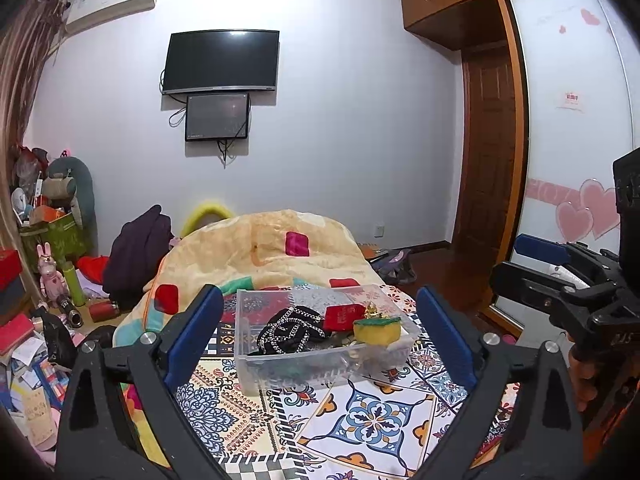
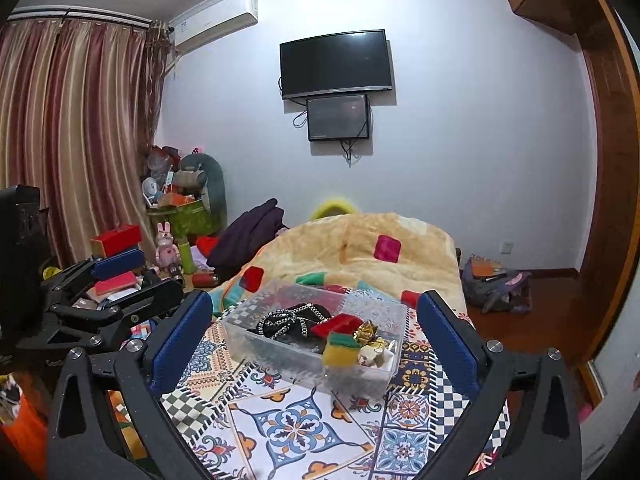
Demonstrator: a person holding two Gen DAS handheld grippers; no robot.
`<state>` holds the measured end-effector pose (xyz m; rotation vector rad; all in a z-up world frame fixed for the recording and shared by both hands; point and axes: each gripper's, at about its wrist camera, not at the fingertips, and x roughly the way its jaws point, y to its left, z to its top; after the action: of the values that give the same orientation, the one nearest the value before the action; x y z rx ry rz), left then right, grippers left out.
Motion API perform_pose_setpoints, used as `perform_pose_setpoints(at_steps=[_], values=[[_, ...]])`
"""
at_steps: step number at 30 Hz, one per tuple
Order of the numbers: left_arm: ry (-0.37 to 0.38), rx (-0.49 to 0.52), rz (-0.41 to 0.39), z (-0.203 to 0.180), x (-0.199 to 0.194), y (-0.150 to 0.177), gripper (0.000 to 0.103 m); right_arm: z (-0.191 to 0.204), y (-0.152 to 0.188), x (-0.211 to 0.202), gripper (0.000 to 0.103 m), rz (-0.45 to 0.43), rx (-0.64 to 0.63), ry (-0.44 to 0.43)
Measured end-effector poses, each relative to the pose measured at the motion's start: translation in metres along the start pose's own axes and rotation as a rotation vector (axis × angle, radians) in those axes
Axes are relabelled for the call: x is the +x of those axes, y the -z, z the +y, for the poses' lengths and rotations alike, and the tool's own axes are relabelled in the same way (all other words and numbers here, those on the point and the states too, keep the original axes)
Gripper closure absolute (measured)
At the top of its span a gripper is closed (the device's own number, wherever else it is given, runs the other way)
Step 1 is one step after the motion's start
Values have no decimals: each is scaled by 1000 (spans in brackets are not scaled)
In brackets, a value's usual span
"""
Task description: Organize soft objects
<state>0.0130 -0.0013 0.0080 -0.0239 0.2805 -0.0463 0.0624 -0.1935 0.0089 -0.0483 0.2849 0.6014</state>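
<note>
Two hand-held grippers hover over a bed, both spread wide and gripping nothing: the left hand-held gripper [image 1: 320,336] frames a clear plastic bin [image 1: 320,364] between its blue pads, and the right hand-held gripper [image 2: 316,340] frames the same clear plastic bin [image 2: 276,352] from a little further right. Inside the bin lie a black chain-trimmed bag [image 1: 292,332] at 9 o'clock, a red pouch [image 1: 344,317] in the middle, and a yellow sponge with a green top [image 1: 377,330] at 3 o'clock; a gold ornament [image 2: 365,331] and some white item beside the sponge are too small to make out. The bin rests on a patterned tile-print cloth [image 1: 360,416], with a yellow quilt [image 1: 272,248] bunched at 12 o'clock. On the far wall hangs a dark television [image 1: 221,61], and striped curtains [image 2: 72,136] fill the right view's 9 o'clock edge.
</note>
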Motion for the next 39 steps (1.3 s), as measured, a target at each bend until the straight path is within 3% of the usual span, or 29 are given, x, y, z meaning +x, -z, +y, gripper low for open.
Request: perform_pose_setpoints(at_steps=[39], values=[[-6,-3,7,2,0,3,2,-1,2,-7,1,0,10,-6]])
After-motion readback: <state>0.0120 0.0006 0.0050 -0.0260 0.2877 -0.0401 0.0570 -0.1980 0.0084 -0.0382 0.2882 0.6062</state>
